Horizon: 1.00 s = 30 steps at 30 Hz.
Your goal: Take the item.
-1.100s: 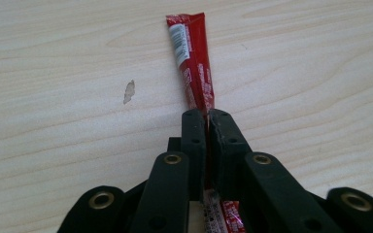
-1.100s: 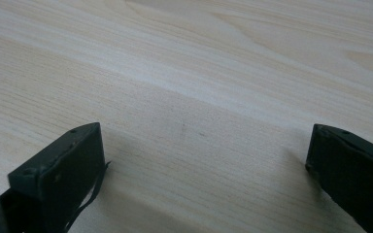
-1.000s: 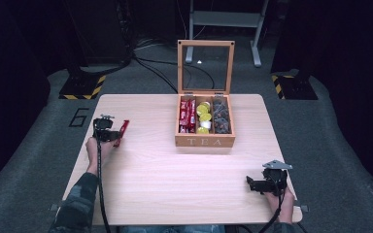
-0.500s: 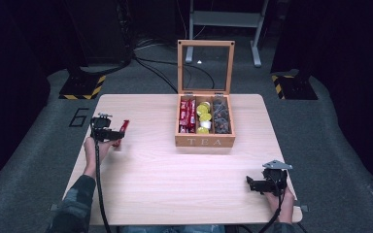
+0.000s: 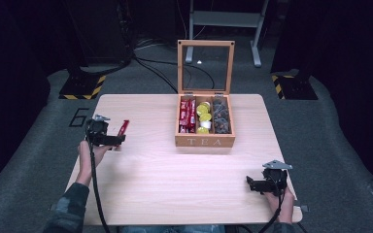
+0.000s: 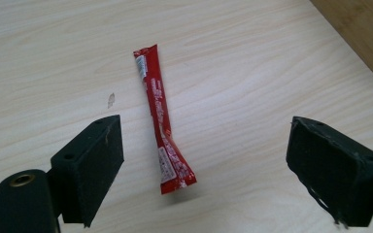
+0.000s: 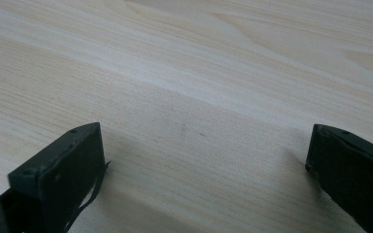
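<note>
The left gripper (image 6: 201,170) has just been opening its jaws, releasing the long red foil sachet (image 6: 161,125) onto the pale wooden table (image 6: 252,73); this placement looks finished. The right gripper (image 7: 204,179) rests open and empty.

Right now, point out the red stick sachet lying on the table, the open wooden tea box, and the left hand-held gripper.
Red stick sachet (image 6: 161,131), left gripper view: mid-length of the wrapper.
Open wooden tea box (image 5: 205,142), high view: front wall with lettering.
Left hand-held gripper (image 6: 201,170), left gripper view: midway between its open jaws.
</note>
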Available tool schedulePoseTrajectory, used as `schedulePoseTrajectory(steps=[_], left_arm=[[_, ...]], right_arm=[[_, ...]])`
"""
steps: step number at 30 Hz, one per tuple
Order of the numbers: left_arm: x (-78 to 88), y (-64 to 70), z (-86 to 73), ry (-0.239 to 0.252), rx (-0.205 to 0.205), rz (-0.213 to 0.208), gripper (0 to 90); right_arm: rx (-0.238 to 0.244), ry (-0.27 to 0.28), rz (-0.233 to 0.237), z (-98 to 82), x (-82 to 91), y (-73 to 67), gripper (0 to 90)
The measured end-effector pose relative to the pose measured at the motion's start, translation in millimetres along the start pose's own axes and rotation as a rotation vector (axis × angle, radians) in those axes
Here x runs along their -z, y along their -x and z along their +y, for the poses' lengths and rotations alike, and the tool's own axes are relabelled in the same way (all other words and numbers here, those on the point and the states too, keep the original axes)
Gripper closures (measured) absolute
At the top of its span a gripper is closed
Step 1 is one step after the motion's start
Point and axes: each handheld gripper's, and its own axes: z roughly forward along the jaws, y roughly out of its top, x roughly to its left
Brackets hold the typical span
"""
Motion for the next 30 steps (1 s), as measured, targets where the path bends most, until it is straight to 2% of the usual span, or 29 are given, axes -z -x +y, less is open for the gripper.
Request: schedulePoseTrajectory(steps=[4, 15, 18, 30], left_arm=[[10.8, 2.7, -5.2, 0.013, -0.015, -0.007, 11.3], [36.0, 10.7, -25.3, 0.057, -0.045, 0.015, 10.0], [41.5, 13.0, -31.2, 0.059, -0.060, 0.024, 9.3], [58.0, 18.5, -63.7, 0.065, -0.075, 0.046, 8.5]], right_arm=[[0.000, -0.001, 0.000, 0.0, 0.0, 0.0, 0.0], [0.000, 0.000, -0.001, 0.0, 0.0, 0.0, 0.0], [-0.001, 0.000, -0.001, 0.0, 0.1, -0.1, 0.0], [-0.001, -0.001, -0.001, 0.0, 0.1, -0.1, 0.0]])
